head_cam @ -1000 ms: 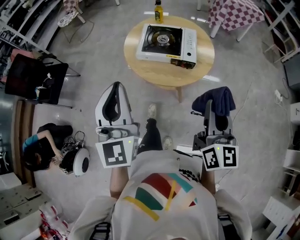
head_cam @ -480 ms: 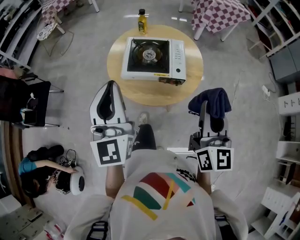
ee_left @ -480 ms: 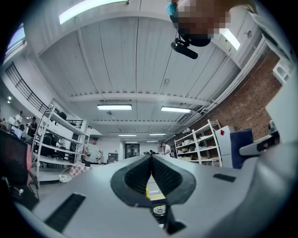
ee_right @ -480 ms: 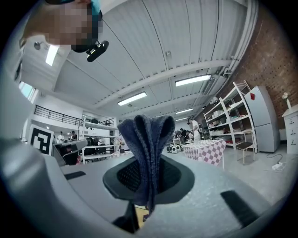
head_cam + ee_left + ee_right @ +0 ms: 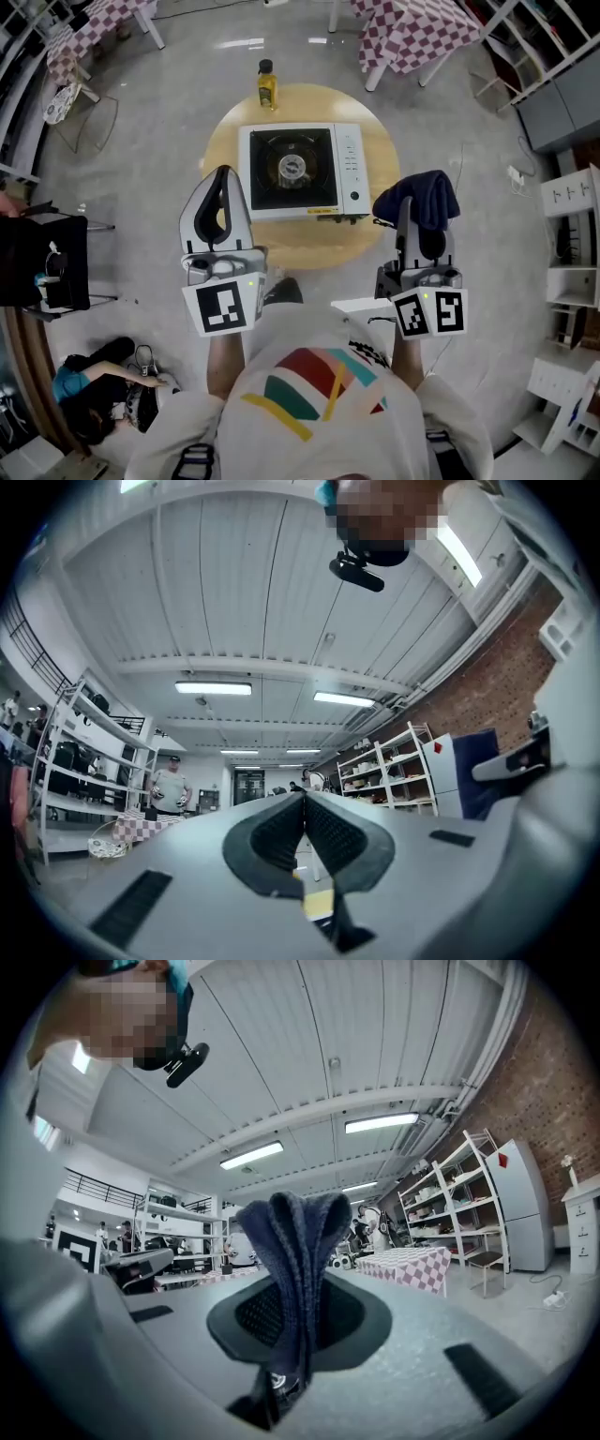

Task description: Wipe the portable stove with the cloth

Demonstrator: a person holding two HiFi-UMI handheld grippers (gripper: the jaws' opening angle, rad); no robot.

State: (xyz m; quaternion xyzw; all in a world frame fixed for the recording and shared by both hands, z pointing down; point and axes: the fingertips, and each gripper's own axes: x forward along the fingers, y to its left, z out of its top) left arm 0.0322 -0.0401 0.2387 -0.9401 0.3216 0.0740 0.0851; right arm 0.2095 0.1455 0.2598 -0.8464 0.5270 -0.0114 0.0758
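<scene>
Stove [image 5: 300, 173] sits mid table [image 5: 221, 150]; cloth [image 5: 419, 197] (R gripper [image 5: 418, 216]) near rim

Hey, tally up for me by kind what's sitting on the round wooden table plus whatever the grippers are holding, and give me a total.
Portable stove: 1
Bottle: 1
Cloth, clamped in the right gripper: 1
Total: 3

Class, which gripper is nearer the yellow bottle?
Left. In the head view the left gripper is below-left of the bottle; the right gripper, gripping the cloth, is farther, lower right.
</scene>
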